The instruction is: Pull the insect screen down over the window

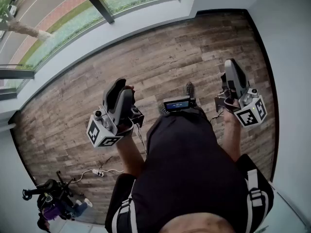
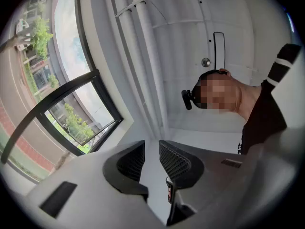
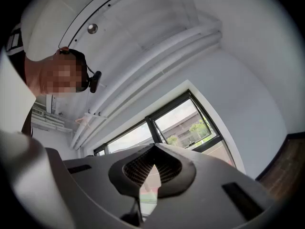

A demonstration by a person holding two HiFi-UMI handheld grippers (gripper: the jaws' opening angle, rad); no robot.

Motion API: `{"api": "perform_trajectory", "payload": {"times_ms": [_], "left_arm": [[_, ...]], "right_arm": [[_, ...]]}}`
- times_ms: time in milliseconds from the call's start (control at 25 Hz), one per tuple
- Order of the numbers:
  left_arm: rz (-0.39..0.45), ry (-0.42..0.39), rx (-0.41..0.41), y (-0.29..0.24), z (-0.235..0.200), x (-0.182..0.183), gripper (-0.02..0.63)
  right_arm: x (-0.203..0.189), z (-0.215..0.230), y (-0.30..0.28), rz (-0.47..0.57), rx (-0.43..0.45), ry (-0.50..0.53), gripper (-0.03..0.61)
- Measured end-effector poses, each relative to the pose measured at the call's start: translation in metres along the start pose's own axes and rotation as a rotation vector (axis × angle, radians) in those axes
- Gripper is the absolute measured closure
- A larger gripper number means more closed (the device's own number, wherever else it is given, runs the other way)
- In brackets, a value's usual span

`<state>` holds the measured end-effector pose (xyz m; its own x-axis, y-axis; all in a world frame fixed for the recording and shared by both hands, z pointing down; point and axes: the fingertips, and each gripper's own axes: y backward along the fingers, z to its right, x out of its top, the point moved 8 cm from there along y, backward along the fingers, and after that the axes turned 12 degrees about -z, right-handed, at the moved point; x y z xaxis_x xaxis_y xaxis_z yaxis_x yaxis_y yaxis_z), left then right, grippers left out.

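Tongs first: my left gripper (image 2: pixel 151 146) stands with its jaws apart, only bare wall (image 2: pixel 157 128) showing in the gap and nothing between the pads. My right gripper (image 3: pixel 153 147) has its jaw tips brought together, pinching nothing. I hold both in front of my waist, one on each side, tilted upward over the wooden floor (image 1: pixel 194 47). The window (image 1: pixel 53 25) runs ahead of me to my left, well apart from both grippers. I cannot pick out the insect screen itself.
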<state>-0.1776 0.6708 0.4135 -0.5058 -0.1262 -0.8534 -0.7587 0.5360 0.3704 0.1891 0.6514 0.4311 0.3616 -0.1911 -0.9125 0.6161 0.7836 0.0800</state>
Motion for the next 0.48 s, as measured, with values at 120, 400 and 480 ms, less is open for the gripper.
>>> {"api": "perform_trajectory", "payload": {"times_ms": [120,400,480], "left_arm": [[-0.001,0.0,0.002,0.0,-0.0005,-0.0004,0.523],[0.005,-0.003,0.006,0.0024,-0.0022,-0.0031,0.523],[0.006,-0.001,0.007,0.0039,-0.0032,-0.0055,0.523]], "right_arm": [[-0.0003,0.0002,-0.0005,-0.003,0.002,0.0,0.571],[-0.002,0.0021,-0.0038,-0.026,-0.009,0.01,0.571],[-0.0035,0.0015,-0.0053,-0.038,-0.021,0.028,0.571]]}}
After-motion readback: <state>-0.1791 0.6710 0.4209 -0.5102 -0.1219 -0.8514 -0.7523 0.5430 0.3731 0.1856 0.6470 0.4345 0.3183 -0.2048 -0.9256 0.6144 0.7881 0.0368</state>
